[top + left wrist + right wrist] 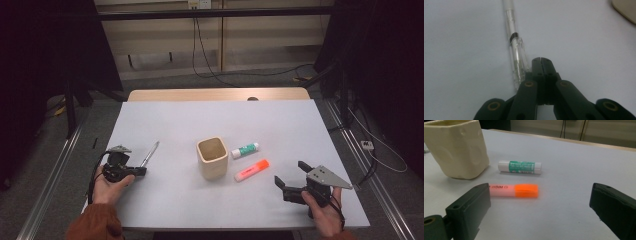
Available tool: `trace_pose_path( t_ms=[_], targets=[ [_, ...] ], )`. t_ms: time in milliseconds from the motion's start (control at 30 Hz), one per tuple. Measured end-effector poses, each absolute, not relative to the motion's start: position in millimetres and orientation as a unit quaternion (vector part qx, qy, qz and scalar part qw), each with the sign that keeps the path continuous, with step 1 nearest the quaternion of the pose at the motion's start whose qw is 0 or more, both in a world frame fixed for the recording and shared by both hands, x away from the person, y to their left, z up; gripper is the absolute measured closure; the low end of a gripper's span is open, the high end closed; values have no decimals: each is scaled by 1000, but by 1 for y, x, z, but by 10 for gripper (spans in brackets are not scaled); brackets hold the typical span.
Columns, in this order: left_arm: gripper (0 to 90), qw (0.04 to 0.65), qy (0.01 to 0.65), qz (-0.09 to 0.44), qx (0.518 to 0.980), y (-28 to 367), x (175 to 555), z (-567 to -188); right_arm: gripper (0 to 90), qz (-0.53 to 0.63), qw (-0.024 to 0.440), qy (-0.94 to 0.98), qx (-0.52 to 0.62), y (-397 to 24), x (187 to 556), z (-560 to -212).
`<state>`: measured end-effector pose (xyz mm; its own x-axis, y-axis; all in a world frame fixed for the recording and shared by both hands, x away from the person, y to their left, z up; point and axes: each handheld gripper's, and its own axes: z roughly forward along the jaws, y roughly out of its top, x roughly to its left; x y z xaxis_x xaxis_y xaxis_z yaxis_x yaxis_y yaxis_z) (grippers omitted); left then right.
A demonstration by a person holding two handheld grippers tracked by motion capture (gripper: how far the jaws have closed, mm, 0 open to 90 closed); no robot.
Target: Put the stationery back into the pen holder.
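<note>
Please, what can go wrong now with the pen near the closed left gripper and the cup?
1. The left hand-held gripper is shut beside the pen, not around it; pushing may roll the pen away.
2. The pen is thin and flat on the table, so a grasp could slip.
3. The cup might tip if bumped.

lab | black curtains (45, 50) — floor rails (50, 185) — trailing cables (210, 60)
</note>
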<state>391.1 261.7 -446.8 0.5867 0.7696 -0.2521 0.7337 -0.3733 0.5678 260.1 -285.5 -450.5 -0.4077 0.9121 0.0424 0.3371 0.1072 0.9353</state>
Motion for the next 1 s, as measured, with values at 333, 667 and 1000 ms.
trace_pose_path(
  t_ms=[333,667,1000],
  targets=[
    [900,320,467,44,823,269,391,-446,33,487,295,684,457,-286,260,-451],
    [900,333,453,41,826,263,388,-441,33,487,294,684,457,-286,261,-451],
    [579,379,461,90,797,265,384,-430,33,487,294,684,457,-285,261,-451]
  ],
)
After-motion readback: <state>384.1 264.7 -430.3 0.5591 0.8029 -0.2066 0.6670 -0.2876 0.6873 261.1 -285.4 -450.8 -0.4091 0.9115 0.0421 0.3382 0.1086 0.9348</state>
